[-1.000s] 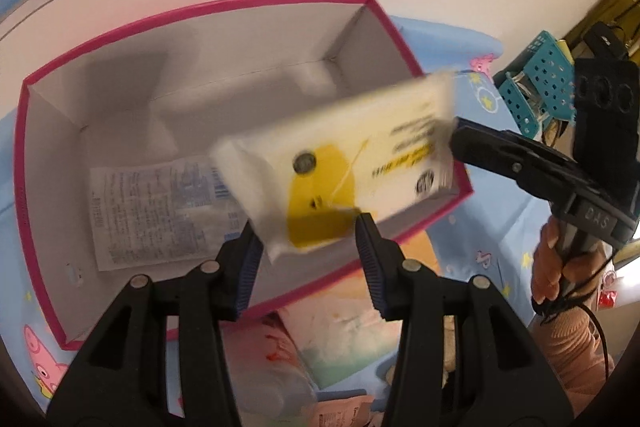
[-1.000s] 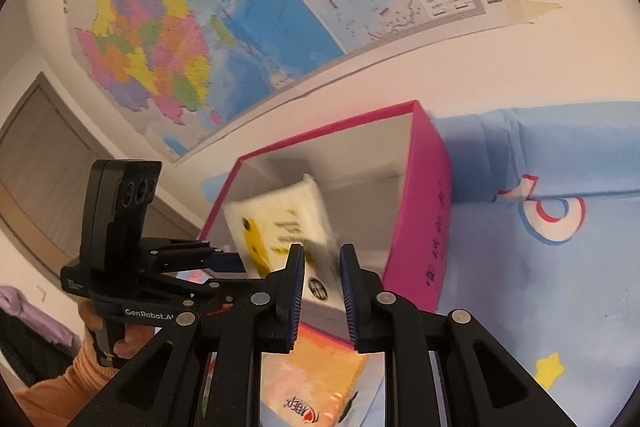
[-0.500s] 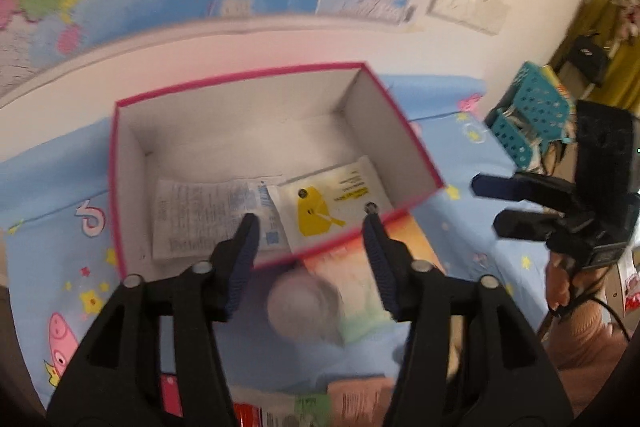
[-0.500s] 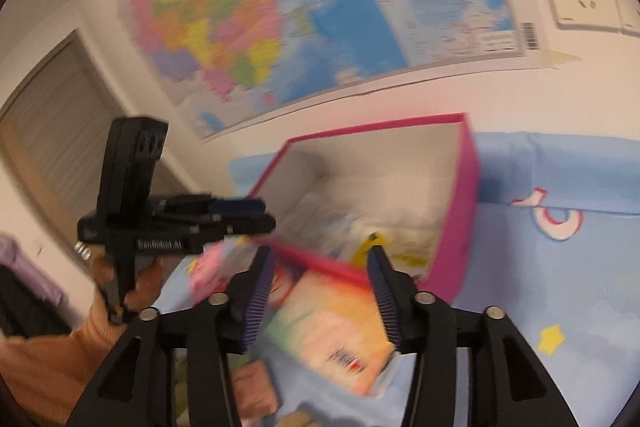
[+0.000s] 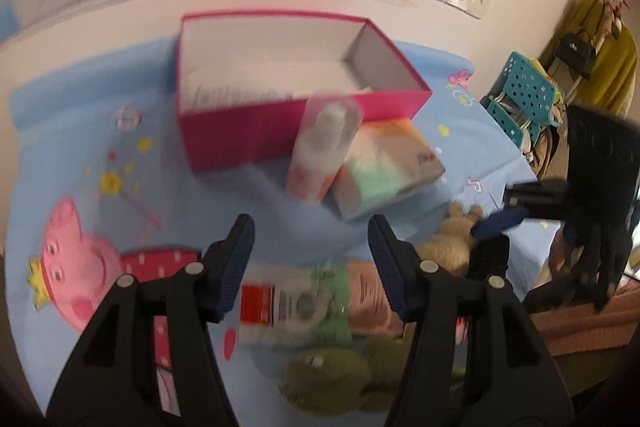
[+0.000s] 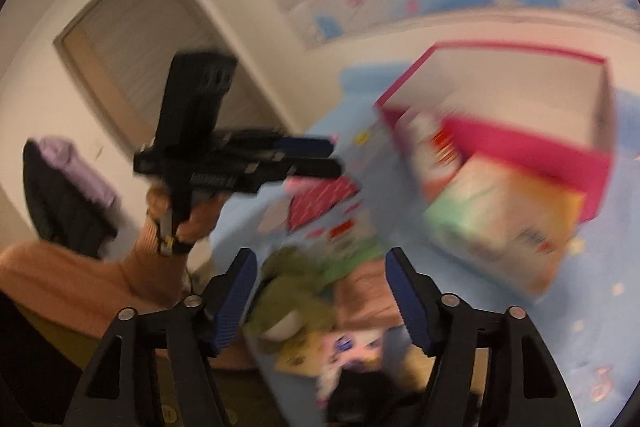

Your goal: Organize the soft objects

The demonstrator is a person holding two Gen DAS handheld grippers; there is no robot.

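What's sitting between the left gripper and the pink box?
In the left wrist view, a clear bottle and a tissue pack lie between left gripper and pink box.

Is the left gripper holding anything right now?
No, the left gripper is open with nothing between its fingers, above the blue sheet.

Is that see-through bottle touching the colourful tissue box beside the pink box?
Cannot tell. In the left wrist view the bottle overlaps the tissue box edge, but motion blur hides contact or gap.
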